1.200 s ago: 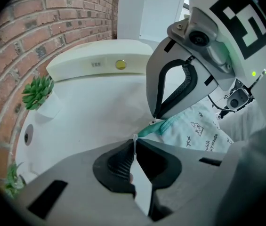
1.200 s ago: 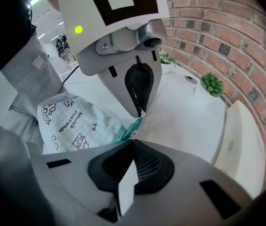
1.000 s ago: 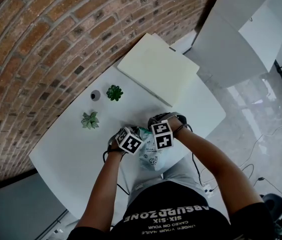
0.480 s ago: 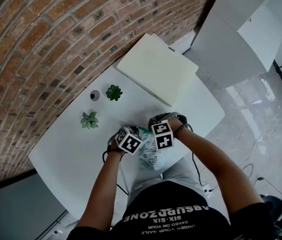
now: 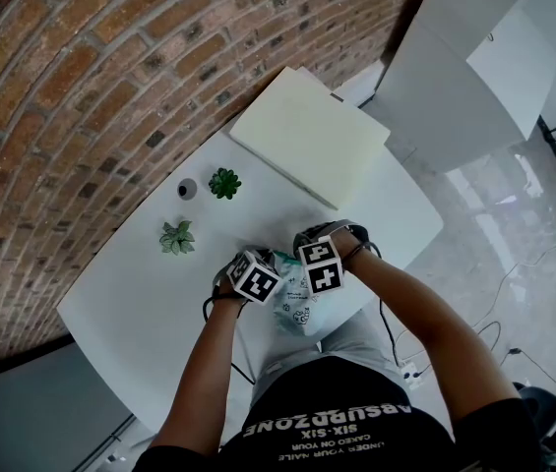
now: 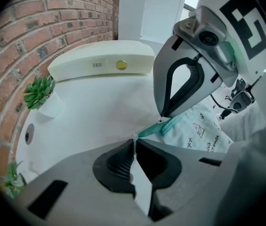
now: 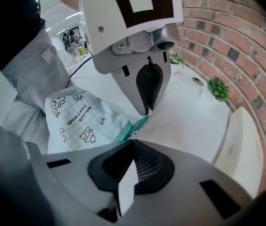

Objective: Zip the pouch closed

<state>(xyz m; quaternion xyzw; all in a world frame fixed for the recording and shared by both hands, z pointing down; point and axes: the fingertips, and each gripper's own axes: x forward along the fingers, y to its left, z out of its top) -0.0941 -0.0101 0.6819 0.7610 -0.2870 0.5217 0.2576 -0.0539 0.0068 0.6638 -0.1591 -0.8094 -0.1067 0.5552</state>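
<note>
Left claw is pinching its two jaws shut on the end of the teal zip strip. I am seeing only a thin pale edge sticking up between the black pads. Right claw is squeezing its jaws tight together too, with the tips pressing on the same strip a little farther along. Something tiny and pale is showing at those tips, but it is too small for me to tell what it is. Both claws are pointing steeply down and their tips are sitting very close together, almost nose to nose.

That strip is running along the top of a soft white cloth pouch with little black drawings on it. The pouch is lying at the near edge of the white table, right in front of the person and close to the person's grey trousers. Its body is spreading out toward the person, while the zip end is facing the table.

The person's bare arms are reaching in from below, and each claw is carrying a white cube with black square marks.

Farther back on the table, two small green plants in white pots are standing well apart from the pouch, with a small grey round thing just beside one of them. A big flat cream box is lying at the far end, and a red brick wall is running along the table's far side.
</note>
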